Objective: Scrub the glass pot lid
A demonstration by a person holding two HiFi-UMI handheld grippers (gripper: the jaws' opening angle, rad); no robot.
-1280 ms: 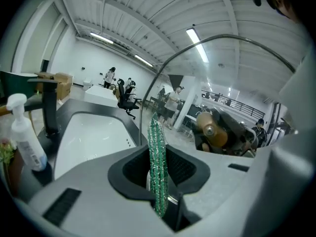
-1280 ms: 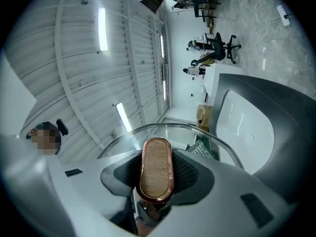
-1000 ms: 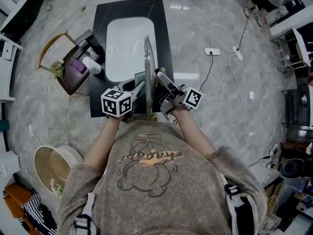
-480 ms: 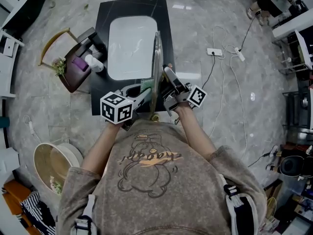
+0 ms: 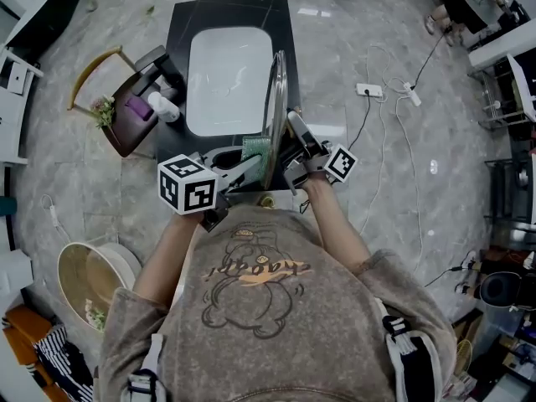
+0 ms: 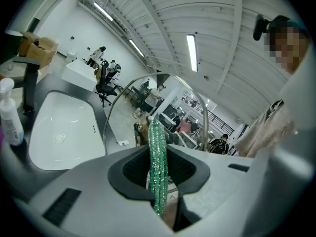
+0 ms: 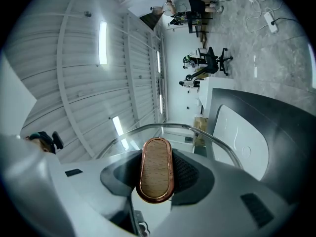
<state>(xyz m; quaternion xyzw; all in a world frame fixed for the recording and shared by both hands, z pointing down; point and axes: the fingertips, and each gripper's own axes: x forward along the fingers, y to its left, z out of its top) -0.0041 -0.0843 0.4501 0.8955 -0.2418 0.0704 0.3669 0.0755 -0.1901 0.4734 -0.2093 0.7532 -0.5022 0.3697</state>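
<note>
Above sink [image 5: 226,82], left tool [image 6: 159,174] pinches scrubber [image 6: 157,139]; right tool [image 7: 157,179] clamps lid knob [image 7: 156,164] only its view shows.

Black countertop [image 5: 226,13] with a white sink basin [image 5: 228,78] sunk into it and a black faucet [image 5: 159,67] on the left side. A white pump bottle [image 5: 162,107] sits right by the faucet. Around it is grey marble floor [image 5: 377,199], with a white power strip [image 5: 369,90] off to the right and a round beige tub [image 5: 84,279] lower left.
</note>
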